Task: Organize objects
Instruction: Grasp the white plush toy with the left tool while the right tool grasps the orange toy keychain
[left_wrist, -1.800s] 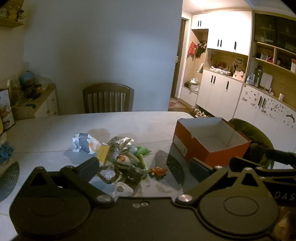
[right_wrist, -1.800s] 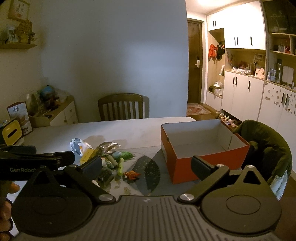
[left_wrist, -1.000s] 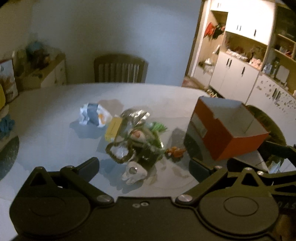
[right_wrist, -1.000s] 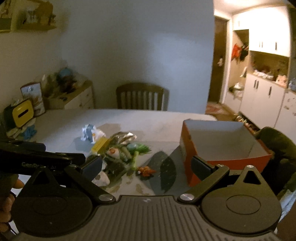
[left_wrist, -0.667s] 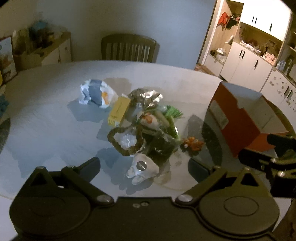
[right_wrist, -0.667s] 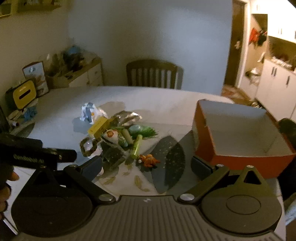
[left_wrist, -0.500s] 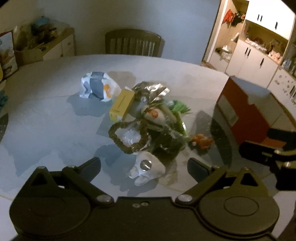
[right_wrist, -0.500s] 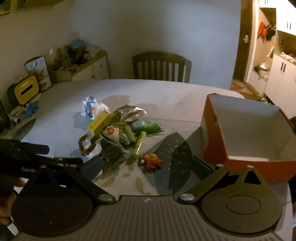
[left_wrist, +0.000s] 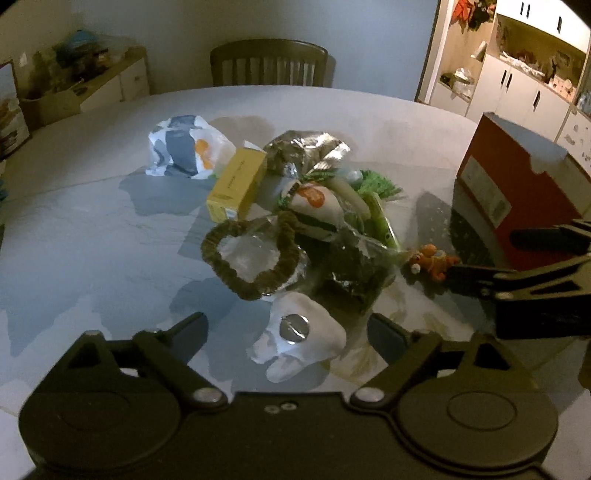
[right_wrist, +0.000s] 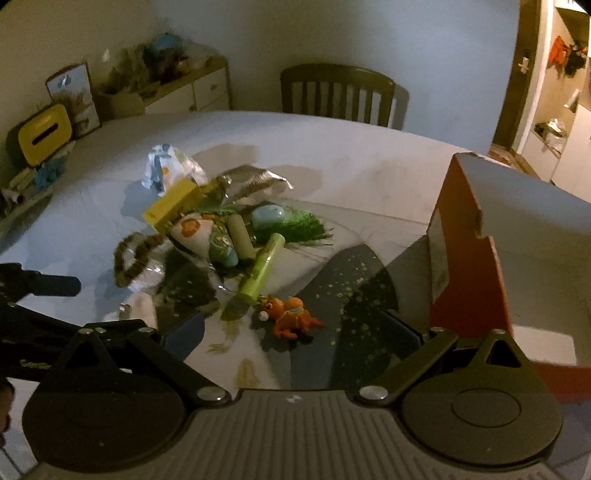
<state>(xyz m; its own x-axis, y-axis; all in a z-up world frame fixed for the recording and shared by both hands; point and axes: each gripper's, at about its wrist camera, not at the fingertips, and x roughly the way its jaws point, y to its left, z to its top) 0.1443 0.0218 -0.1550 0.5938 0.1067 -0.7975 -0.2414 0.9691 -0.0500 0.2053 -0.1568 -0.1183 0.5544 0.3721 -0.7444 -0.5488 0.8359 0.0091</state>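
Observation:
A pile of small things lies on the pale round table (left_wrist: 92, 229): a white tooth-shaped toy (left_wrist: 299, 339), a brown fuzzy ring (left_wrist: 251, 254), a yellow box (left_wrist: 236, 184), a foil bag (left_wrist: 306, 151), a green tube (right_wrist: 262, 269) and an orange toy animal (right_wrist: 291, 317). My left gripper (left_wrist: 288, 334) hovers low over the white toy. Its jaws are closing, with the toy between them and not touched. My right gripper (right_wrist: 295, 332) is open and straddles the orange toy animal from the near side. An open orange box (right_wrist: 469, 258) stands to the right.
A crumpled white, blue and orange plastic bag (left_wrist: 184, 147) lies behind the pile. A wooden chair (left_wrist: 269, 62) stands at the table's far side. A sideboard (right_wrist: 177, 92) with clutter and a yellow tissue box (right_wrist: 44, 134) are at the left.
Both grippers have come down and closer to the pile, tilting further towards the table. The white toy now sits between the left fingers and the orange toy between the right ones.

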